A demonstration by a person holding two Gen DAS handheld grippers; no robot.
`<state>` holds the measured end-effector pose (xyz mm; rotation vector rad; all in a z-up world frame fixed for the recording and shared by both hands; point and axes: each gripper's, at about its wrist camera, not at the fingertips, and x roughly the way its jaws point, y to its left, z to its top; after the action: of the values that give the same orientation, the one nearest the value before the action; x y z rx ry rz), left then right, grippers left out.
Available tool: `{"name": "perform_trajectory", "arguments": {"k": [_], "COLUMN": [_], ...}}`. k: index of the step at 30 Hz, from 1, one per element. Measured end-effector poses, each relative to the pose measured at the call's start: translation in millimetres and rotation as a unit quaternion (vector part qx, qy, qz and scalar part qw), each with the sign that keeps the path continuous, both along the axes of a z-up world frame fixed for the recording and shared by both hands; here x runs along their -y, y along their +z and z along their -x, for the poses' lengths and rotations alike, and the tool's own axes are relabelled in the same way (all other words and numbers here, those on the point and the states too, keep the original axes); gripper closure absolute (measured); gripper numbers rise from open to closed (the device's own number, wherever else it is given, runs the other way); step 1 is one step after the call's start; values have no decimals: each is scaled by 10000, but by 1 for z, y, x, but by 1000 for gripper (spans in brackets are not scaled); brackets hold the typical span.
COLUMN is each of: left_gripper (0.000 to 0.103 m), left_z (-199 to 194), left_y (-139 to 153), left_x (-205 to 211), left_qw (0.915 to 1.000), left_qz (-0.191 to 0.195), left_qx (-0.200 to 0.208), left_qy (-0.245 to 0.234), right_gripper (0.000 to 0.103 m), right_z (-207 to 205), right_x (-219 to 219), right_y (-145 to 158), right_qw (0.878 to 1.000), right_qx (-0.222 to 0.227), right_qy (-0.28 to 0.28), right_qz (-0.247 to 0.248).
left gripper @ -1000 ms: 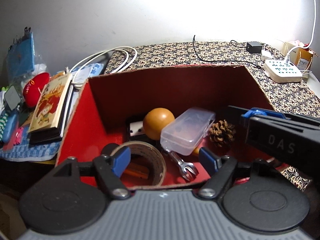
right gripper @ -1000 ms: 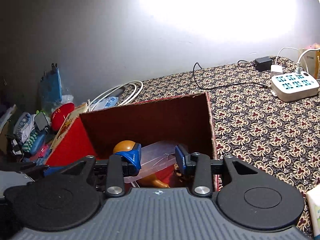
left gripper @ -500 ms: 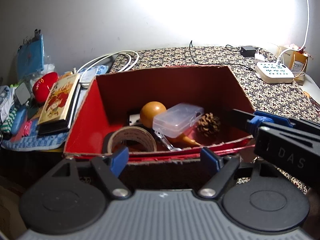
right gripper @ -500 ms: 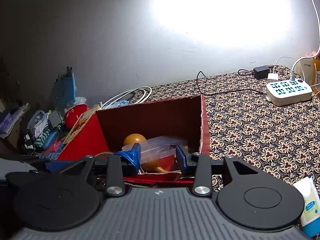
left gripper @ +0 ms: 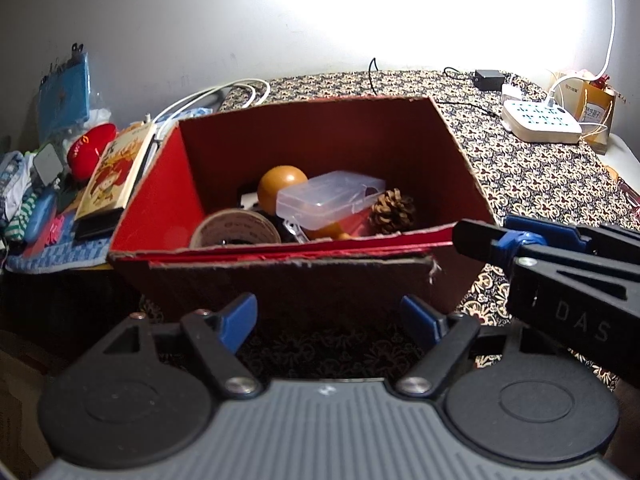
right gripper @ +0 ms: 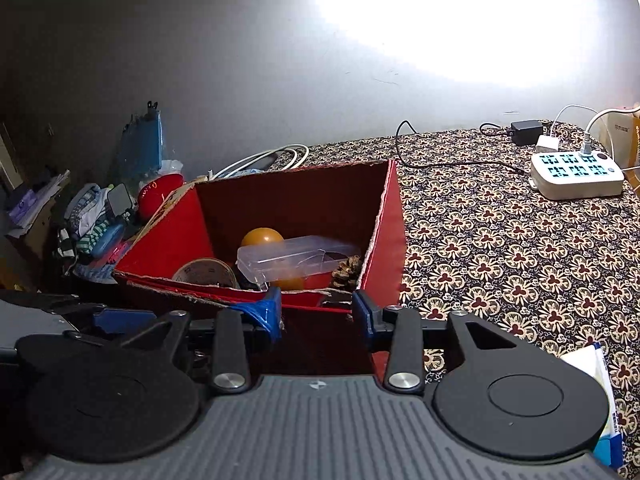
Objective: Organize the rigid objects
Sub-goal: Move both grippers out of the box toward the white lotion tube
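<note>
A red cardboard box stands on the patterned cloth. Inside lie a roll of tape, an orange ball, a clear plastic case and a pine cone. My left gripper is open, in front of the box's near wall, with nothing between its fingers. My right gripper is open too, just before the near rim and empty. In the left wrist view the right gripper reaches in from the right, near the box's front right corner.
Left of the box lie a picture book, a red pouch, clothes and small items on a blue mat. A white power strip, a black adapter and cables sit at the back right. A white and blue carton lies at the near right.
Both grippers have drawn back from inside the box to in front of its near wall. The box contents lie as before. The right gripper's jaws stand slightly wider.
</note>
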<state>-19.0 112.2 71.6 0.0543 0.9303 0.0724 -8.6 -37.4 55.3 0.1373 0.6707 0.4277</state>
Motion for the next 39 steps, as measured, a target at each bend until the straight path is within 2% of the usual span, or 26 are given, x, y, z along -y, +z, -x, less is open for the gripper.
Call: {"name": "perform_trajectory", "arguments": {"k": [14, 30, 39], "left_gripper": [20, 20, 20], "left_z": [-3, -11, -19], "left_y": [-33, -53, -68], "left_x": [35, 94, 124], "left_qw": [9984, 9948, 9893], "left_qz": [-11, -72, 34], "left_qx": [-560, -879, -1212], "left_qy": [-9, -502, -812], "right_gripper": [81, 81, 81], "right_z": [1, 6, 10], "right_x": [37, 92, 135], "right_y": [-24, -41, -52], "right_qw": [9984, 9961, 9924], "right_qx": [-564, -848, -1026], "right_qy": [56, -247, -674], "right_qz": [-11, 23, -109]}}
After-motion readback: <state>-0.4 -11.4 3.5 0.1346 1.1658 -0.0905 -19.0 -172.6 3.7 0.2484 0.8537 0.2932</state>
